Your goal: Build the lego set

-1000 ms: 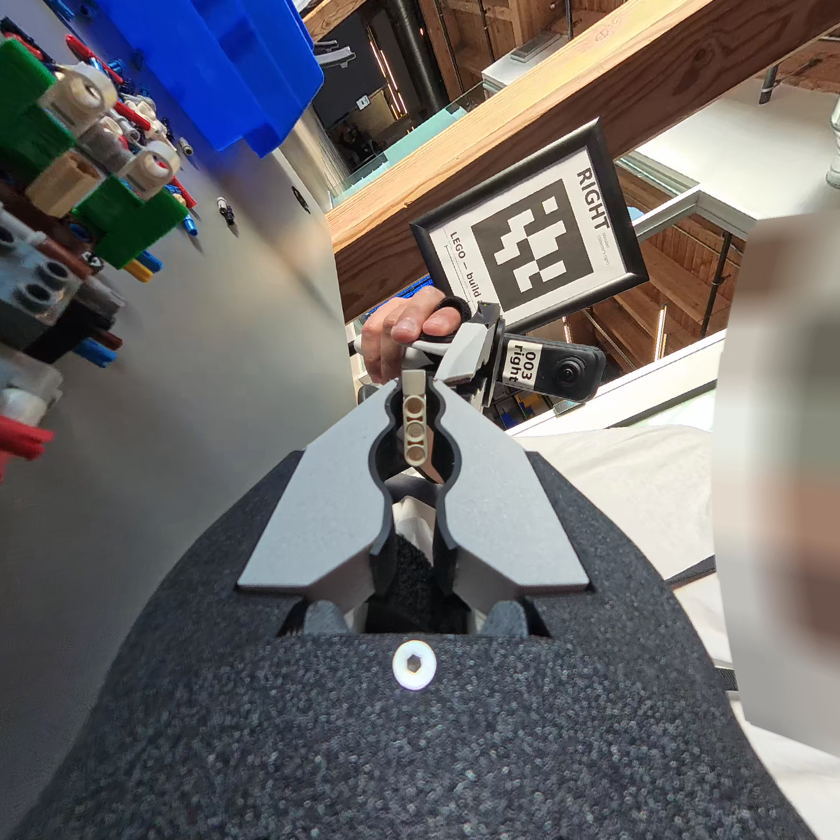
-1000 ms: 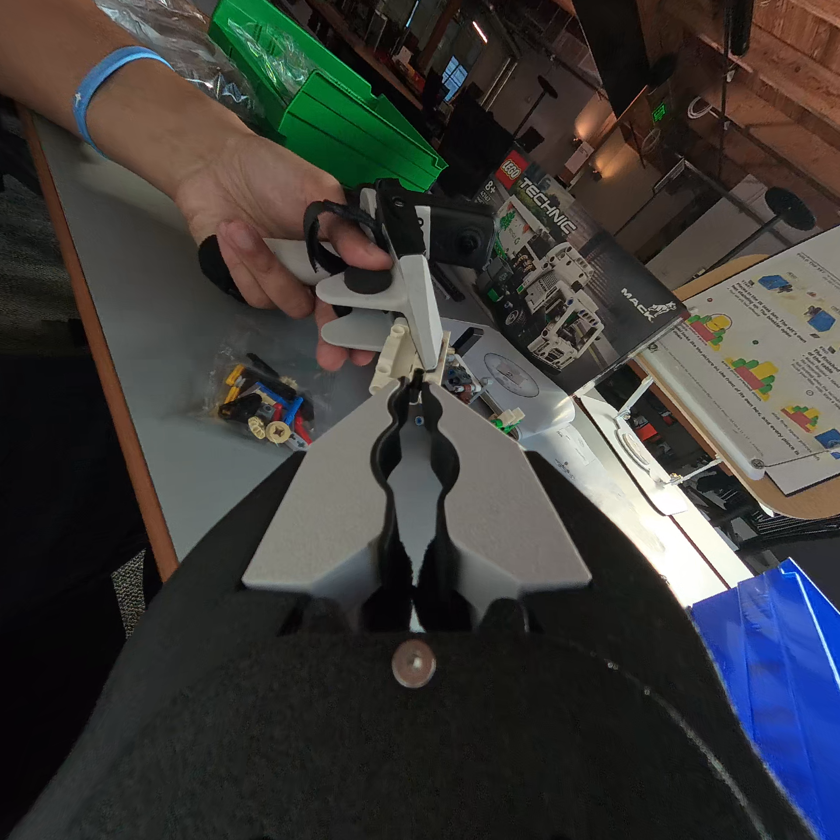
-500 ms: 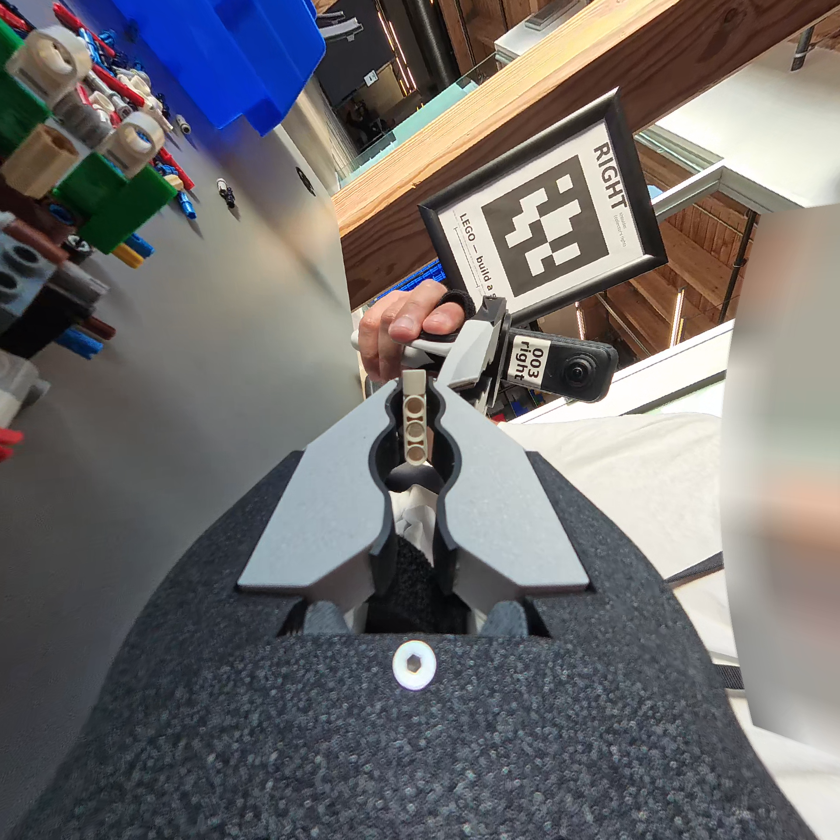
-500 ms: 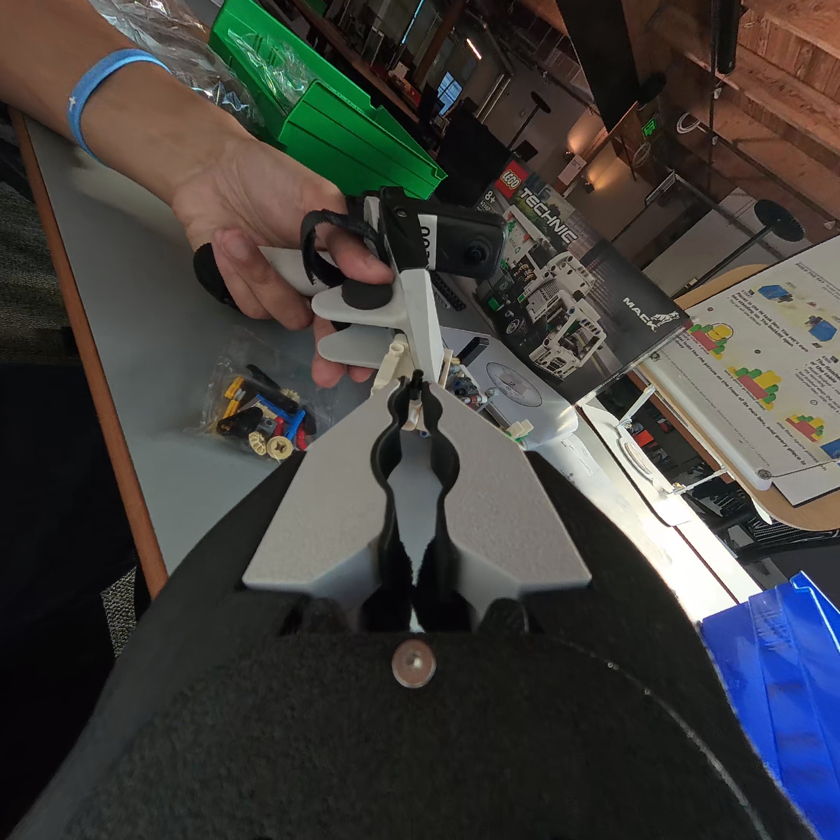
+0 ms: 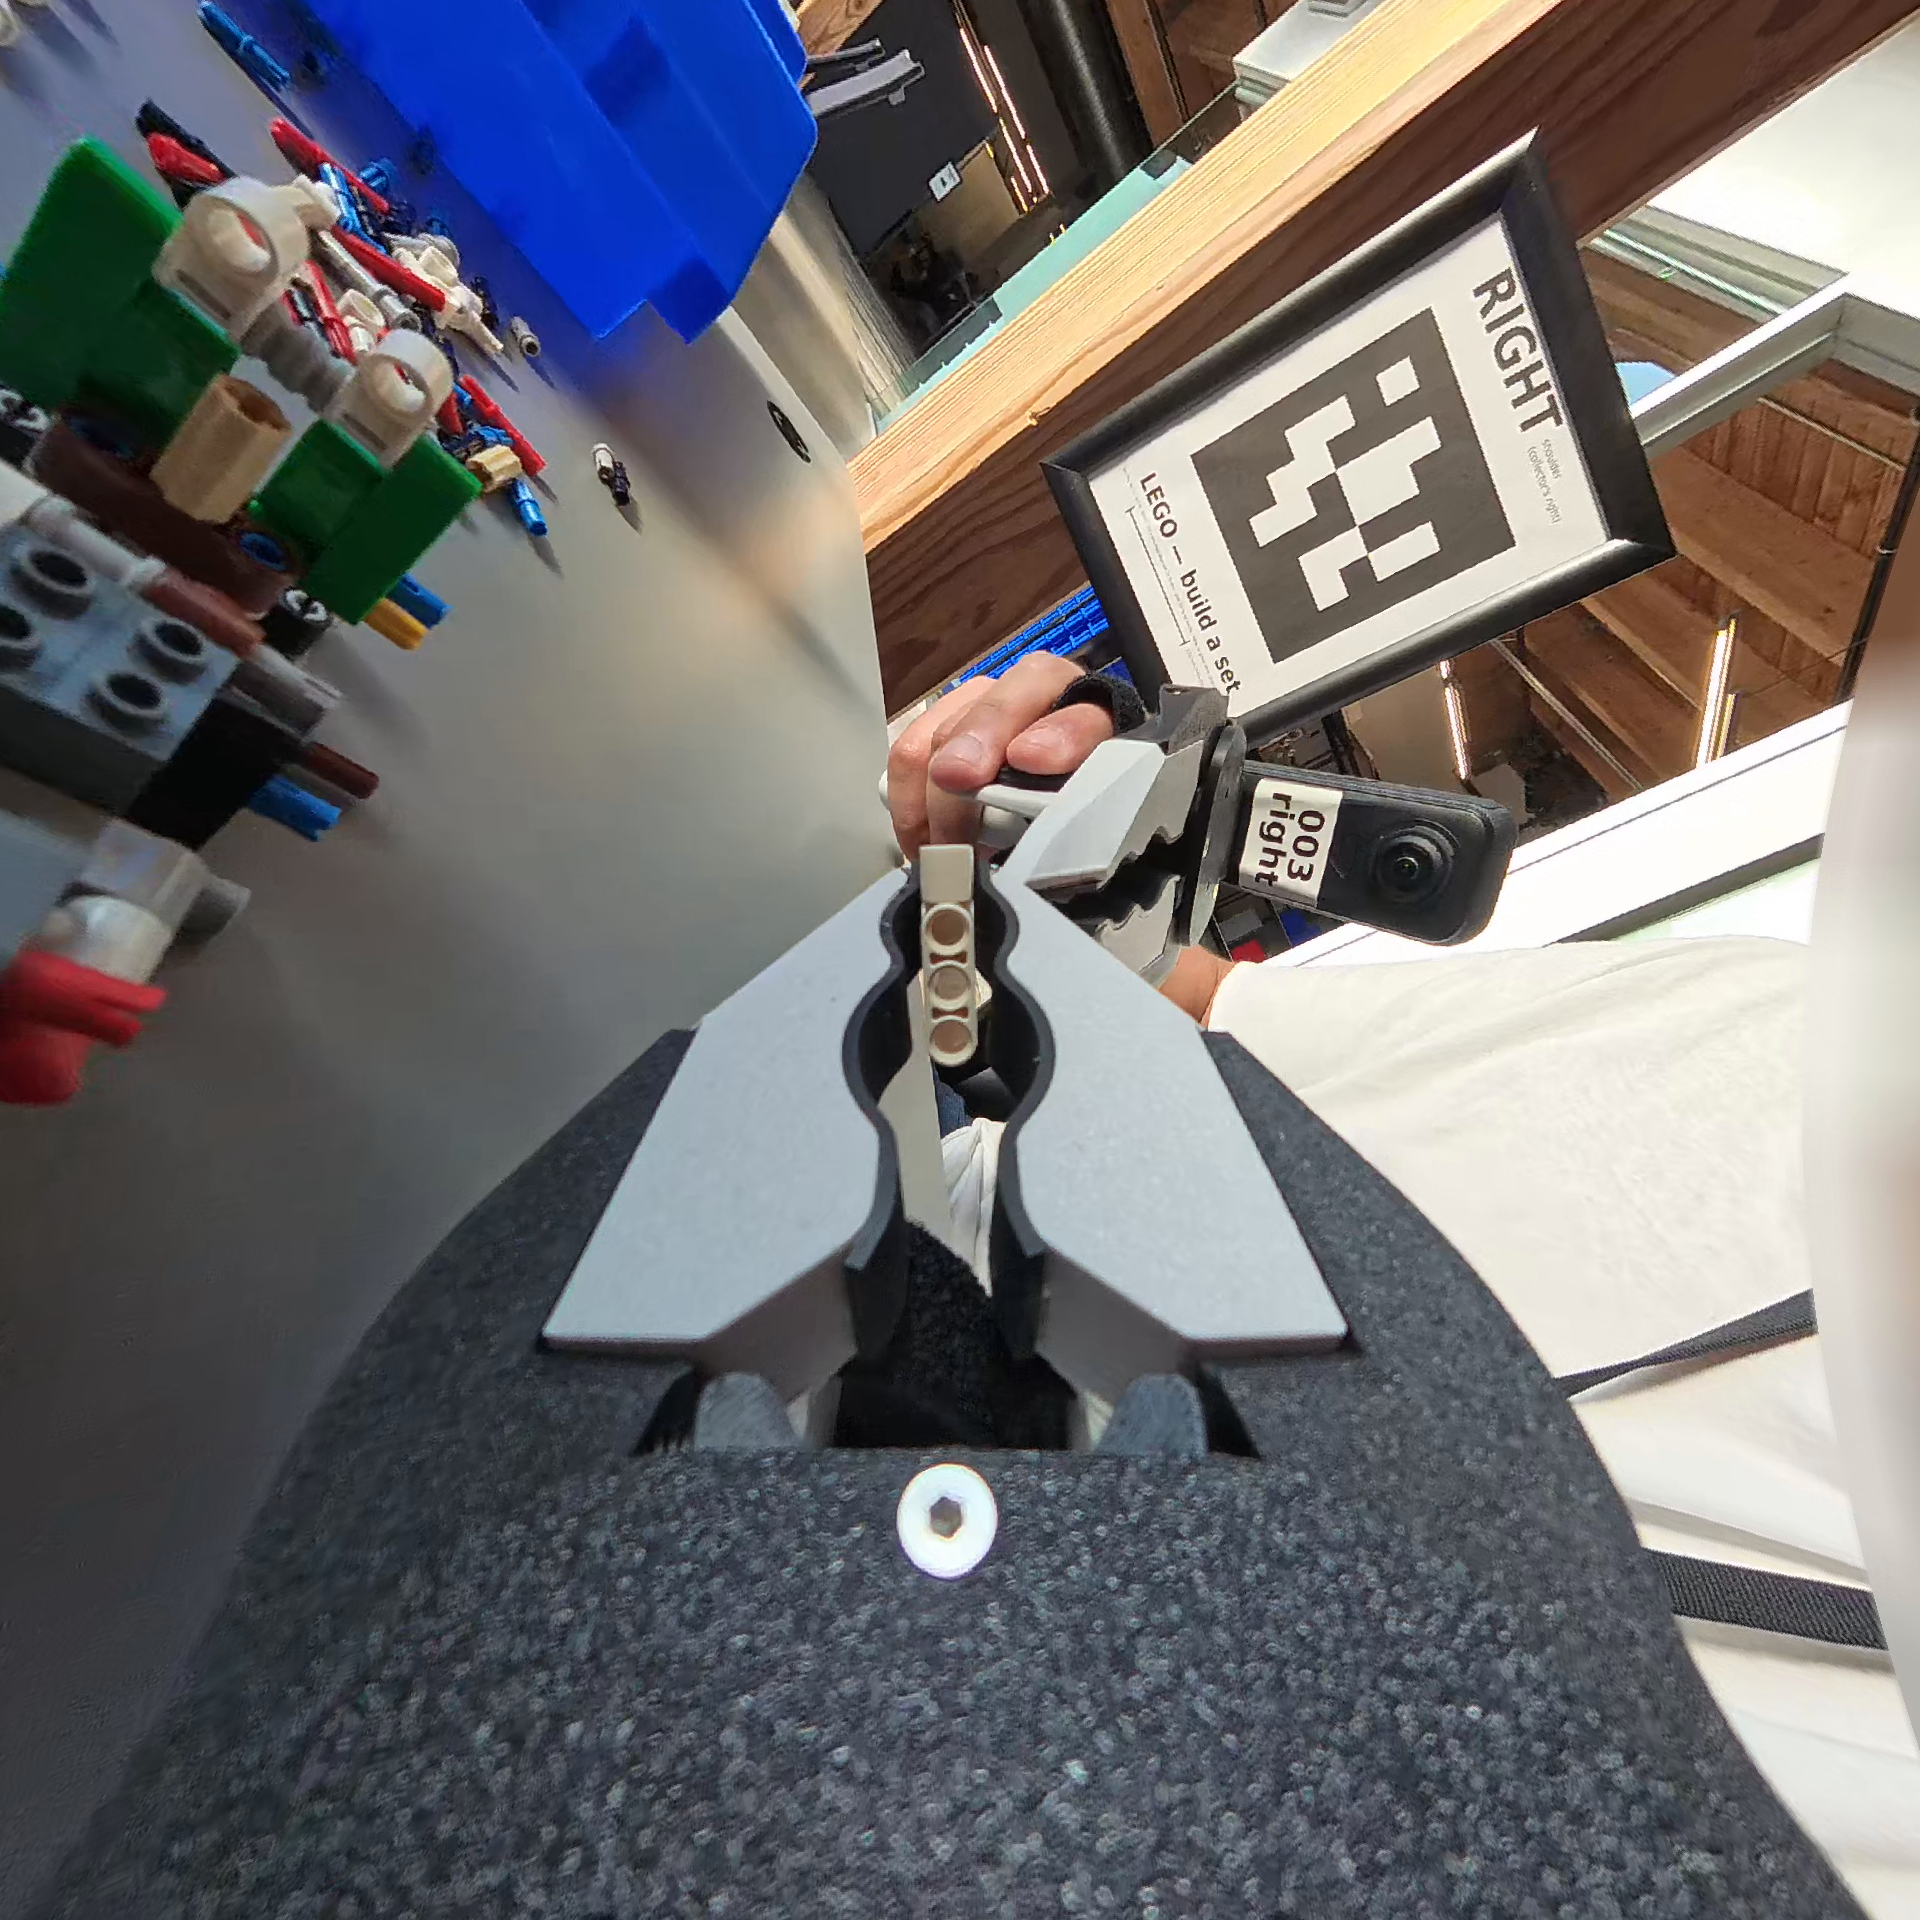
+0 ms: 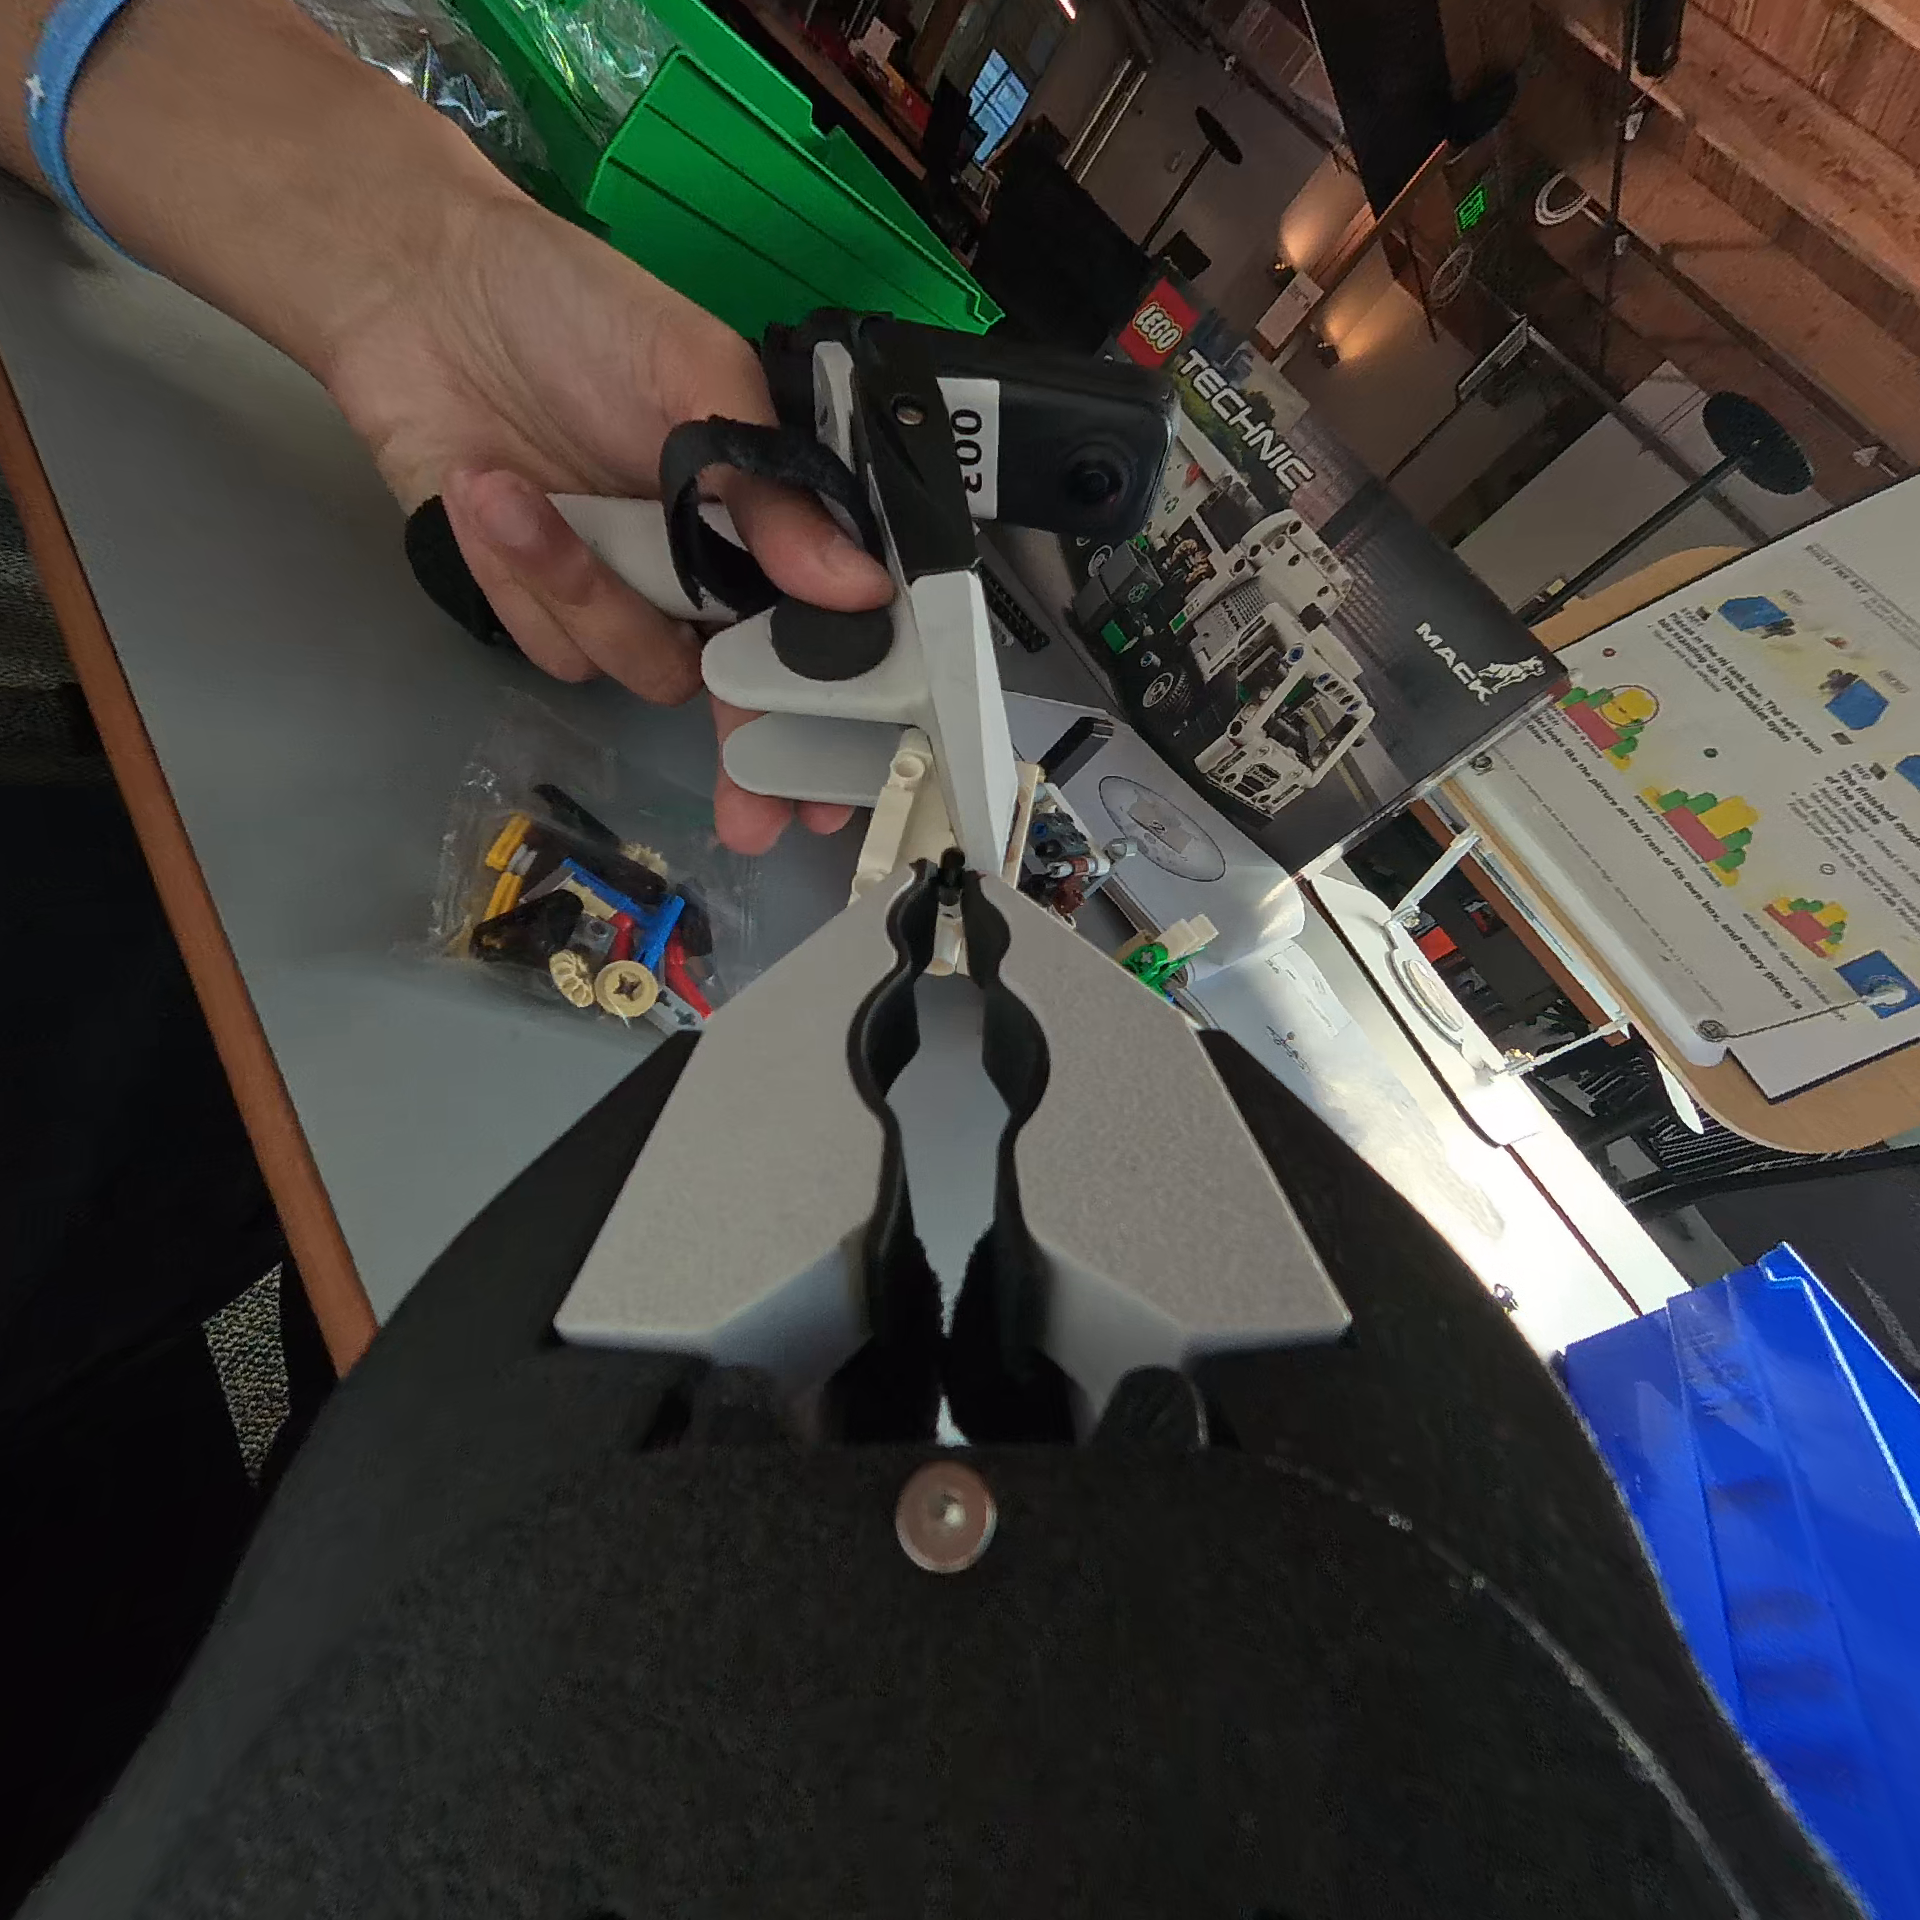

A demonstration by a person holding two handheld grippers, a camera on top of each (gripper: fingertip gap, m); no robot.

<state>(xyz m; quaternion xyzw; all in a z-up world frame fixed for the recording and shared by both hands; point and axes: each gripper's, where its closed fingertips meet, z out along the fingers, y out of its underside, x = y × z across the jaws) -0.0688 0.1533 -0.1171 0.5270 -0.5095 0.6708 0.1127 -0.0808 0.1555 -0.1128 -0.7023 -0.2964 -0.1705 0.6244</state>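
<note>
Both sets of jaws are closed on small toy building pieces. From my left gripper (image 5: 948, 894) I see the two grey fingers pinched on a cream beam with round holes (image 5: 951, 977), which stands upright between the tips and pokes out past them. My right gripper (image 6: 948, 883) has its tips nearly together on a tiny black pin (image 6: 950, 871); the pin's tip sits right at the cream beam held by the other gripper, and I cannot tell whether it has gone into a hole.

The two grippers meet tip to tip above the grey table (image 6: 312, 582). Directly ahead of the right gripper, the other gripper's white handle and the hand (image 6: 582, 457) holding it block much of the view of the beam. Under that hand lies a clear bag of mixed coloured pieces (image 6: 582, 925). Farther back stand green bins (image 6: 748, 197) and a dark toy set box (image 6: 1288, 582), with an instruction sheet (image 6: 1787, 790) on a stand to the right and a blue bin (image 6: 1766, 1558) at the near right.

In the left view, a half-built model in green, grey and cream (image 5: 208, 436) and loose pins lie on the table beside another blue bin (image 5: 582, 135). A framed black-and-white marker card (image 5: 1361, 468) stands behind the right gripper's hand (image 5: 977, 738).
</note>
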